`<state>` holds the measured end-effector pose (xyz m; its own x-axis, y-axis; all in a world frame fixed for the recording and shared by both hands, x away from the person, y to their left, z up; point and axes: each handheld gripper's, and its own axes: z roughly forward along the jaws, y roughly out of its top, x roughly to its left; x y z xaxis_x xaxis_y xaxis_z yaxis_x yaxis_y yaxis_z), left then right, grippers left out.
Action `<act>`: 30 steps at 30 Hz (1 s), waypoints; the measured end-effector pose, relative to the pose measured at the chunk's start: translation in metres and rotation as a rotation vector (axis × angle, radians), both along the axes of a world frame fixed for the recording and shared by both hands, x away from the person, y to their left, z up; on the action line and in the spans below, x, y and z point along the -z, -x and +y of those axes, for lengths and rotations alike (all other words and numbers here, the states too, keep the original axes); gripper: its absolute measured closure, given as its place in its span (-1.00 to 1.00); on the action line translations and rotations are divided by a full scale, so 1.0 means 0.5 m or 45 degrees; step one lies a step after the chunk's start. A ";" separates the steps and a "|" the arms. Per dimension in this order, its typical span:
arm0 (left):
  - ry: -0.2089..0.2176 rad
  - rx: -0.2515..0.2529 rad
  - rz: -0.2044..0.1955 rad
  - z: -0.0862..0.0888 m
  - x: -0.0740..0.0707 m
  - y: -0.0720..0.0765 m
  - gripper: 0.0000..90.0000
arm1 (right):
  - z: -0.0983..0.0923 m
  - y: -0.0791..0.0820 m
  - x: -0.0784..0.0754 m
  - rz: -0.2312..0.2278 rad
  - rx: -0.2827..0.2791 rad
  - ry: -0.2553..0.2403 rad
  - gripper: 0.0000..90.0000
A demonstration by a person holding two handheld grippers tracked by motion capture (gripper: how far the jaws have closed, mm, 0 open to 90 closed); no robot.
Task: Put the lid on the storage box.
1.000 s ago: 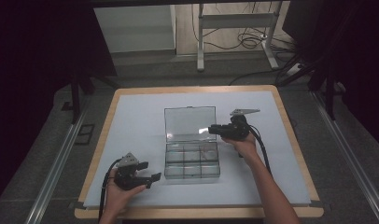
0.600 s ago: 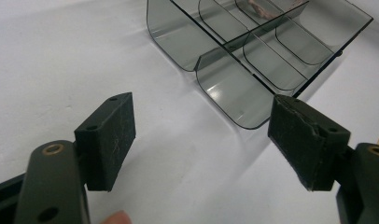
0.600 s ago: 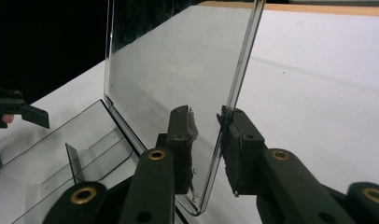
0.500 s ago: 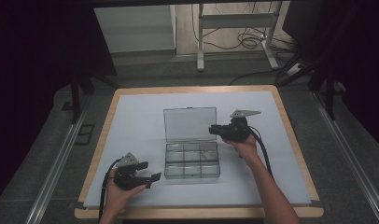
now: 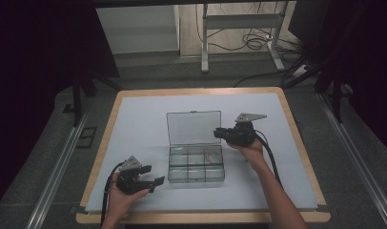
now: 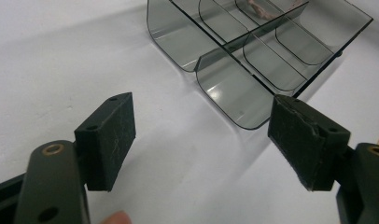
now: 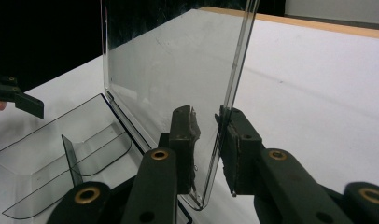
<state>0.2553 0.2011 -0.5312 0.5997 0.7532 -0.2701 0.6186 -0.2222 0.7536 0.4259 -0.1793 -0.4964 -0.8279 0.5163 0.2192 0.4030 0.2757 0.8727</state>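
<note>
Clear grey-tinted plastic compartment box (image 5: 195, 163) sits at the centre of the white, wood-edged surface (image 5: 134, 124), its transparent rectangular lid (image 5: 193, 127) standing upright along the 12 o'clock edge. Thin dividers split the box into small compartments; something small and pale lies in one at the far side, too blurred to identify.

At about 8 o'clock from the box, the left tool (image 5: 148, 177) rests in the person's left hand (image 5: 121, 195), near the box's corner but not touching it. In the left gripper view its 2 black padded jaws stand wide apart with nothing between them, the rounded corner of the box (image 6: 234, 93) lying just beyond.

At about 2 o'clock from the box, the right tool (image 5: 219, 134), held in the person's right hand (image 5: 251, 151), meets the lid's side edge. In the right gripper view the jaws are nearly together around the lid (image 7: 178, 84); the far pad lies against it, while a slim gap shows at the near pad.
</note>
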 end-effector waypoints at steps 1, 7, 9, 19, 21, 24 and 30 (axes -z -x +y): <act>0.000 0.000 0.000 0.000 0.000 0.000 -0.47 | 0.000 0.001 0.000 -0.005 0.000 0.004 0.63; -0.001 0.002 -0.001 0.000 0.000 0.000 -0.47 | 0.001 0.005 -0.002 -0.032 0.000 0.017 0.63; -0.001 0.000 -0.002 0.000 0.000 0.000 -0.47 | 0.002 0.006 -0.003 -0.042 -0.001 0.022 0.63; 0.000 -0.015 -0.011 0.001 -0.003 0.002 -0.47 | 0.001 0.016 -0.003 -0.093 -0.005 0.041 0.64; 0.003 -0.020 -0.014 0.002 -0.004 0.002 -0.47 | 0.001 0.018 -0.003 -0.111 -0.009 0.044 0.64; 0.002 -0.023 -0.016 0.003 -0.005 0.002 -0.47 | 0.002 0.021 -0.003 -0.131 -0.010 0.049 0.65; 0.001 -0.020 -0.015 0.001 -0.005 0.002 -0.47 | 0.002 0.028 -0.004 -0.165 -0.009 0.068 0.65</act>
